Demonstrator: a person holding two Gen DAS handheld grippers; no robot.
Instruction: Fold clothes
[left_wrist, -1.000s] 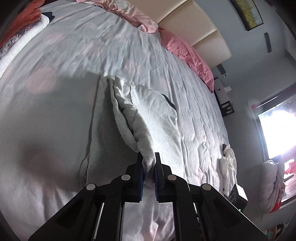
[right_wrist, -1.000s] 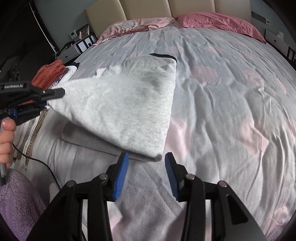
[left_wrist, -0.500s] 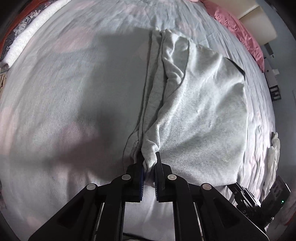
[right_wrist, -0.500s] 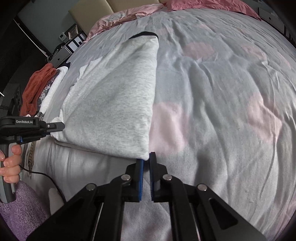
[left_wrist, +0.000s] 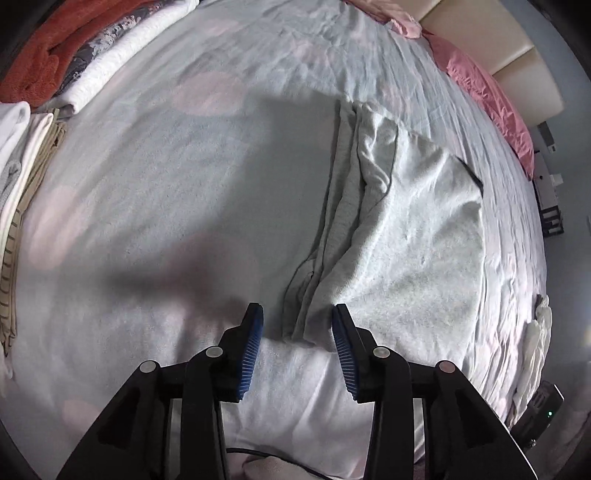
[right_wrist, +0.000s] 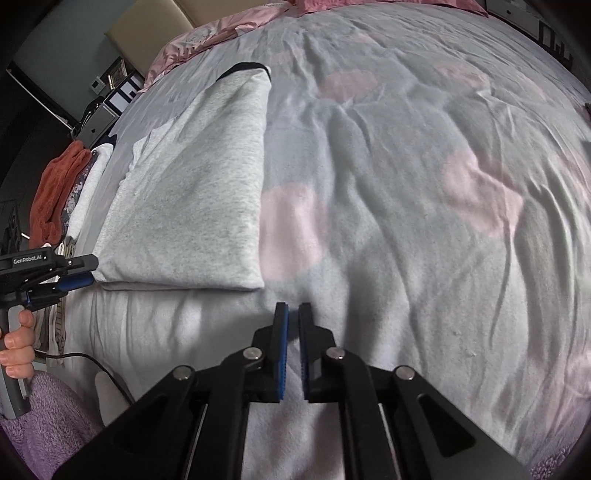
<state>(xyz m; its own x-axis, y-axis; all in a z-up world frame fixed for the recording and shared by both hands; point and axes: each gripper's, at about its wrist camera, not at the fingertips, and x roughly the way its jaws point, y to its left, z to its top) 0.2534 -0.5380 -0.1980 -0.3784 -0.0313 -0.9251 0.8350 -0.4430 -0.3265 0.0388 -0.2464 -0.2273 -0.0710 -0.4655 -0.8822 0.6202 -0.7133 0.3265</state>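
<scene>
The grey sweatshirt (right_wrist: 192, 192) lies folded lengthwise on the bedspread (right_wrist: 424, 184), its long axis running from the near edge toward the headboard, left of the right gripper (right_wrist: 289, 325) and just ahead of the left gripper (left_wrist: 297, 325), which is the nearer. The left gripper stands released, jaws wide around the near left corner without pinching it; the right is clenched on nothing. The bunched layers along the sweatshirt's left edge hide how the sleeves lie.

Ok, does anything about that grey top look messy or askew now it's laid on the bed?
Mostly neat. The grey top lies flat with straight edges, but its left side is bunched into loose ridges, with a lower layer poking out unevenly. Neither gripper holds it.
</scene>
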